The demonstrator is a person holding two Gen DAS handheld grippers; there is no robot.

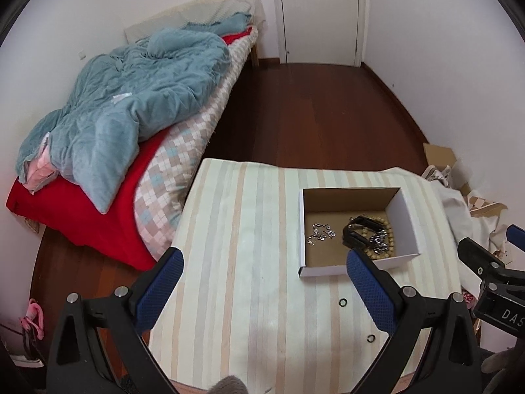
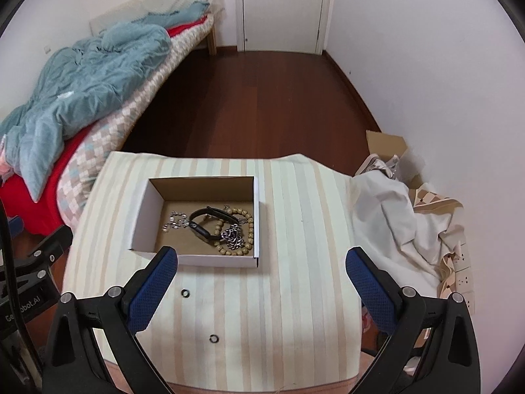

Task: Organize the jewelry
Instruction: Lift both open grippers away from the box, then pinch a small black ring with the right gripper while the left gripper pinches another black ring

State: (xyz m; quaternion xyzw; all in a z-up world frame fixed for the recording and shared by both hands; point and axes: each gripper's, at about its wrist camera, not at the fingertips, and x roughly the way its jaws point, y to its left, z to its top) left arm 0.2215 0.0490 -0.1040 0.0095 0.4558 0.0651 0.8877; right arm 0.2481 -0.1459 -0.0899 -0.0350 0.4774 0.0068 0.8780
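Two small black rings are left loose on the striped worktop [image 2: 295,295]: near ring [image 2: 214,338] close to the front edge, far ring [image 2: 185,293] just short of the cardboard box [image 2: 197,259]. In the box already: silver chain [image 2: 174,221], black band [image 2: 203,226], bead bracelet [image 2: 249,229] with a heavier chain [image 2: 233,239] piled on it.

Rings are judged light, rigid and smooth; likely to skate or flip if nudged on the cloth. A pinch across the outer edge, straight down, is advised. The soft cover may be snagged by the pads.

Left gripper [image 1: 265,290]: jaws spread wide, nothing held. Right gripper [image 2: 262,287]: jaws likewise spread, empty.

Open worktop is available around both rings. The near ring sits close to the front drop-off, so a push outward is to be avoided. The low box wall must be cleared on transfer. Crumpled cloth [image 2: 393,223] crowds the right side.
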